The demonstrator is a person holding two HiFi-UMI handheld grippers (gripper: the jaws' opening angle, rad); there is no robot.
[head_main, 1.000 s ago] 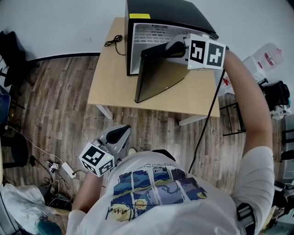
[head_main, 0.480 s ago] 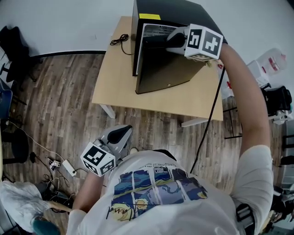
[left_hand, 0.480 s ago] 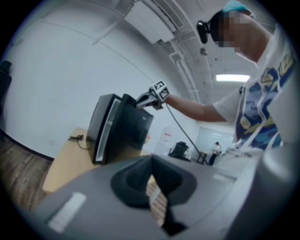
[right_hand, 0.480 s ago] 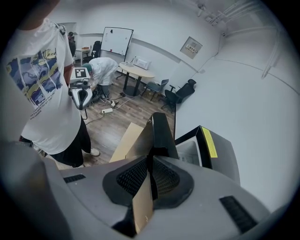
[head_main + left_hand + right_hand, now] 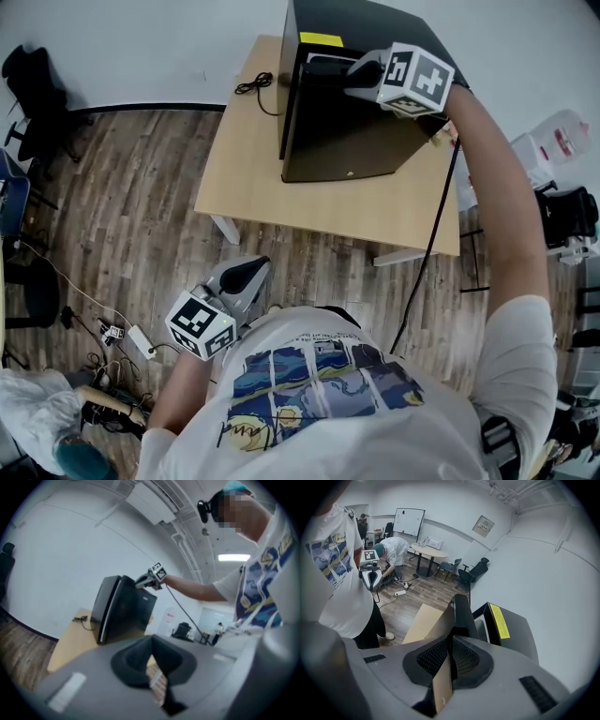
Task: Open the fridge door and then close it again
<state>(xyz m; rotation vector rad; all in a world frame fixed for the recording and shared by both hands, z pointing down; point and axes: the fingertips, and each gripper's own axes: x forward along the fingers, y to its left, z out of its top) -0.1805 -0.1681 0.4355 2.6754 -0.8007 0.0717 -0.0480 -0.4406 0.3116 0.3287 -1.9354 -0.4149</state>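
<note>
- While the person's printed shirt [image 5: 319, 384] fills the near edge, the left tongs [image 5: 246, 272] hang low over the wooden floor [image 5: 112, 197], pressed together on nothing.
- Beyond them stands the pale counter [image 5: 244, 169], with a black cord [image 5: 251, 86] coiled at its far left corner.
- On it the black fridge [image 5: 375, 23] sits toward the right, its fridge door [image 5: 347, 141] almost shut, with a slim gap showing along its left side.
- Farthest, the right tongs [image 5: 345, 77] pinch the door's top edge, their jaws having just drawn closer.
</note>
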